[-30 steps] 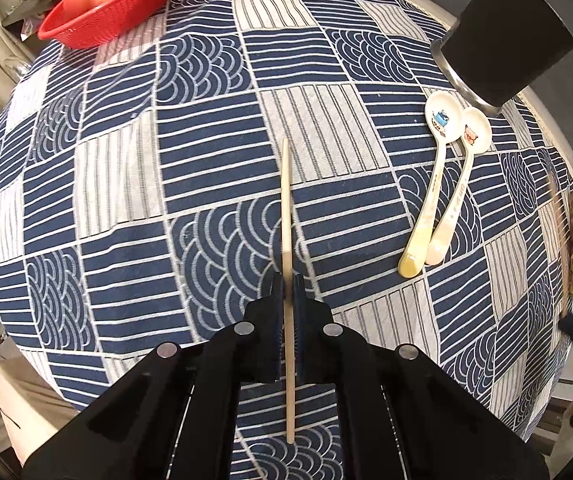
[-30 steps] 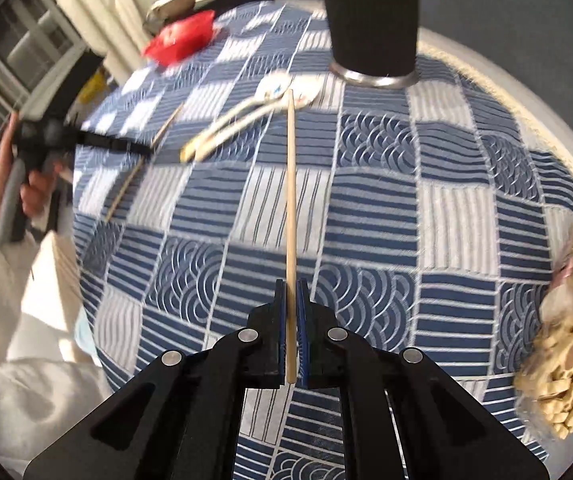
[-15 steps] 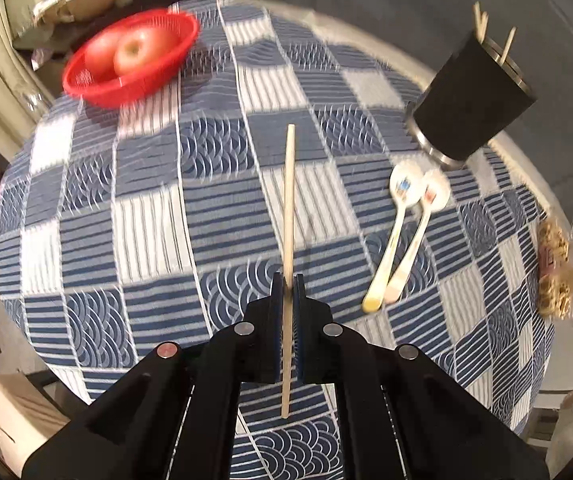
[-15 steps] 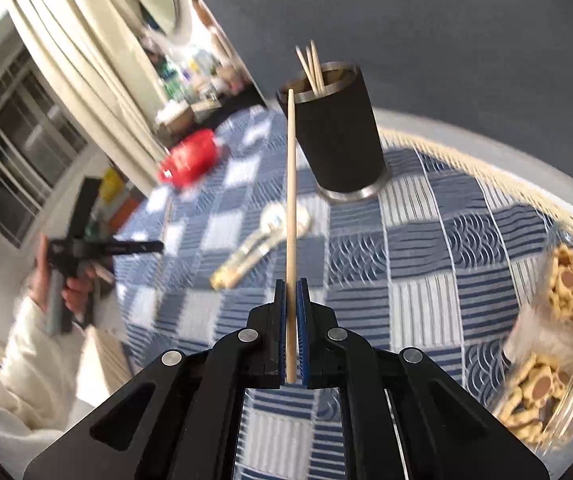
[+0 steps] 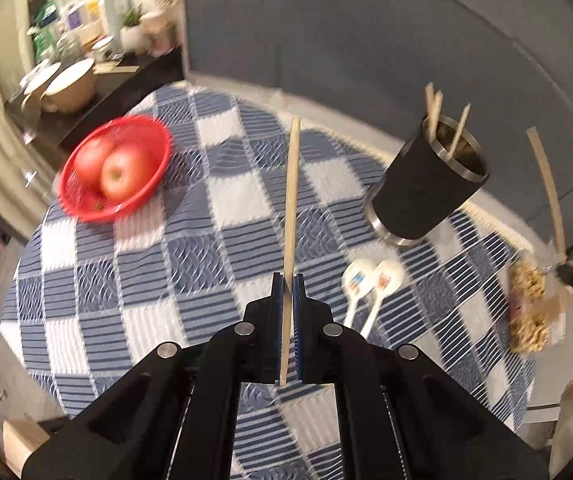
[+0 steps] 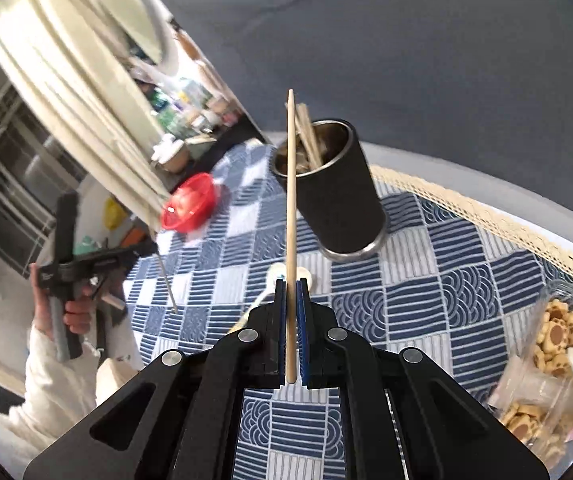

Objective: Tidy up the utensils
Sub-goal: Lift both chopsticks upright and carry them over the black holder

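Two pale wooden chopsticks are in our grip, one (image 5: 291,216) clamped between the left gripper's (image 5: 287,280) blue pads above the blue checked tablecloth (image 5: 190,264), the other (image 6: 291,216) pinched in the right gripper (image 6: 291,286), its tip before the black cylindrical metal-rimmed holder (image 6: 338,196) of chopsticks.

Two grippers, left (image 5: 287,280) and right (image 6: 291,286), each clamp one chopstick (image 5: 291,200) (image 6: 291,200). One black holder cup (image 5: 426,188) contains three more chopsticks (image 5: 432,110). Two white spoons (image 5: 368,292) lie on the tablecloth. One red basket (image 5: 82,204) holds two apples (image 5: 120,172). Two cookie bags (image 6: 554,344) are visible.
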The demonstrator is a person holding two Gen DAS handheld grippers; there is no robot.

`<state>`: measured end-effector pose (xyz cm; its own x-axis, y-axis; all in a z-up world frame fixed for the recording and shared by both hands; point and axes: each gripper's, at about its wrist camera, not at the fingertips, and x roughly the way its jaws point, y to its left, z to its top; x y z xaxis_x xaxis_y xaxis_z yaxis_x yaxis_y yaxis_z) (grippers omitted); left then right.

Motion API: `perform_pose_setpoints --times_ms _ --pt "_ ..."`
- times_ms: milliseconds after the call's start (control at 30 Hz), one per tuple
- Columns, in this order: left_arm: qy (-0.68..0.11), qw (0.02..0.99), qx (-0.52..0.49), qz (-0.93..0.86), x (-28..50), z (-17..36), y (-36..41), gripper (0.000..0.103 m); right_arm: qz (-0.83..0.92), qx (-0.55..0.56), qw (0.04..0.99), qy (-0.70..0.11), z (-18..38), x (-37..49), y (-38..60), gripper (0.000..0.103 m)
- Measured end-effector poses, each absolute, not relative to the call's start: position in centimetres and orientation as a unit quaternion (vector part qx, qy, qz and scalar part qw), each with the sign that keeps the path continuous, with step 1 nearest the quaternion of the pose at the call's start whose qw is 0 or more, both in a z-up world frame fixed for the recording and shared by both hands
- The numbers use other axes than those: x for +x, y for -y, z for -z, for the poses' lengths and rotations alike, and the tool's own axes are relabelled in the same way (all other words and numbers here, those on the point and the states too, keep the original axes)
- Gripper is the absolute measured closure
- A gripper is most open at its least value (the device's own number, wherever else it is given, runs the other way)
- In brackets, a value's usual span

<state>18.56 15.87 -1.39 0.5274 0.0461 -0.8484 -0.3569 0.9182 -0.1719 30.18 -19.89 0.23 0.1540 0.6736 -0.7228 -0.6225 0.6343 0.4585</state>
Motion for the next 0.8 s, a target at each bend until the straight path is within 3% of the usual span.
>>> perform_pose_setpoints --times_ms 400,800 --pt "-0.414 0.895 -0.158 -0.051 24.0 -3.1 -13.7 0.098 -0.378 -0.044 0.711 -0.592 -2.3 34.3 15.2 0.098" --pt "-0.371 0.919 -0.132 0.006 28.7 -5.6 -11.2 0.098 -0.364 -0.005 0.623 -0.692 -1.4 37.4 13.6 0.098"
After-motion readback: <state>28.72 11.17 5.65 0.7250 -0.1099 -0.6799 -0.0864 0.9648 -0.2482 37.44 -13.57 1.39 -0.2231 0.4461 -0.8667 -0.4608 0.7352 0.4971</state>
